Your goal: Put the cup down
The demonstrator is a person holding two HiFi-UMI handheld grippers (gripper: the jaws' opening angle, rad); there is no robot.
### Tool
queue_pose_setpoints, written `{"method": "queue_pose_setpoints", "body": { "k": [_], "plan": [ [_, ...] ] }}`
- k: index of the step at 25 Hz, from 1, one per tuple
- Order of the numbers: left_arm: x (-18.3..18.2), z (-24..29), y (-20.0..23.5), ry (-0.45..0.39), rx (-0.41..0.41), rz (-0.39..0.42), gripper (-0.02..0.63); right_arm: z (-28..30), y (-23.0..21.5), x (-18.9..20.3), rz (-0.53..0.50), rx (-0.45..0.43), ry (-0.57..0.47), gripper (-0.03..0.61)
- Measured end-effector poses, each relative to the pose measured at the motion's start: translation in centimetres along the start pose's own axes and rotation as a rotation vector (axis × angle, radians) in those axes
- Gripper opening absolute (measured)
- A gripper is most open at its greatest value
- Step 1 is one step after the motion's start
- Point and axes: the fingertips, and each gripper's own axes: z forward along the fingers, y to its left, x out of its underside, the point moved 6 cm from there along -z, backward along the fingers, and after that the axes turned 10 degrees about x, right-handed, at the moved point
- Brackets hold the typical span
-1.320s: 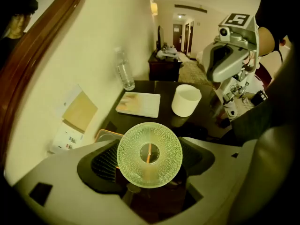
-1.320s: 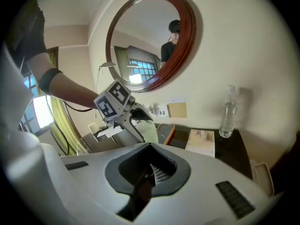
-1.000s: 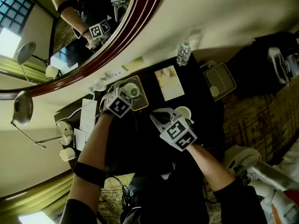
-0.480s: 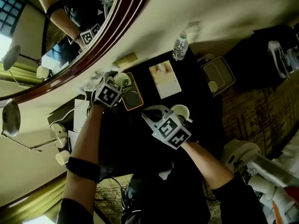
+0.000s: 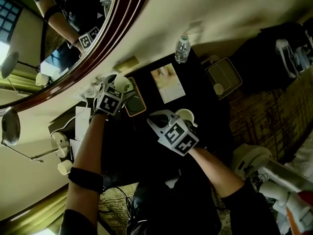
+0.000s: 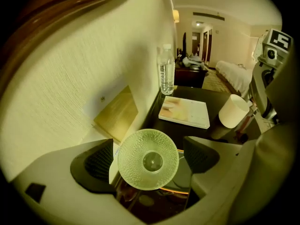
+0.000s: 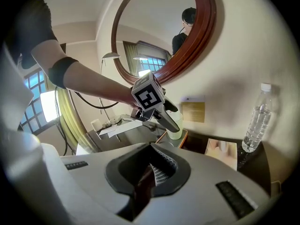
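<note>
A pale green textured glass cup sits between the jaws of my left gripper, over the far end of an orange-rimmed tray by the wall. The jaws have just been opening. A thin gap shows between each dark pad and the cup, so nothing presses on it. In the right gripper view the cup stands upright on the tray. My right gripper hangs over the dark table, shut and holding nothing, with a white cup just beside it.
A water bottle stands at the table's far edge by the wall, with a booklet lying near it. A second tray lies to the right. A round mirror hangs on the wall above. Papers and a lamp are at the left.
My left gripper has carried the green cup up and left, from the middle of the tray to its far end near the wall. The right gripper has stayed put.
</note>
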Motion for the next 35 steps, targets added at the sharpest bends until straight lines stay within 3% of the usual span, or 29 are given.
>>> {"method": "queue_pose_setpoints", "body": {
  "k": [7, 14, 17, 20, 22, 26, 29, 35],
  "plan": [
    [-2.1, -4.2, -1.6, -0.058, -0.049, 0.035, 0.469, -1.5, 0.4, -0.5, -0.008, 0.022, -0.008, 0.014],
    [-3.4, -10.6, -9.3, -0.211, -0.038, -0.017, 0.450, -4.5, 1.2, -1.8, -0.048, 0.063, -0.026, 0.014],
    [-2.9, -12.8, -12.6, -0.287, -0.025, -0.041, 0.362, -5.8, 1.6, -1.7, -0.062, 0.074, -0.023, 0.014],
    [-1.7, -15.2, -14.9, -0.351, -0.041, -0.080, 0.217, -6.6, 2.3, -1.6, -0.075, 0.073, -0.015, 0.014],
    [-0.9, -16.5, -15.9, -0.394, -0.066, -0.126, 0.116, -7.3, 2.3, -1.5, -0.077, 0.076, -0.013, 0.014],
    [2.3, -17.3, -16.2, -0.500, -0.106, -0.255, 0.000, -8.5, 1.6, -1.0, -0.072, 0.096, -0.010, 0.014],
    [3.6, -18.7, -17.4, -0.546, -0.107, -0.359, 0.000, -9.6, 1.1, 0.4, -0.035, 0.130, -0.016, 0.014],
    [7.1, -19.4, -19.4, -0.622, -0.115, -0.444, 0.000, -11.3, 0.1, 3.5, 0.020, 0.181, -0.009, 0.014]
  ]
}}
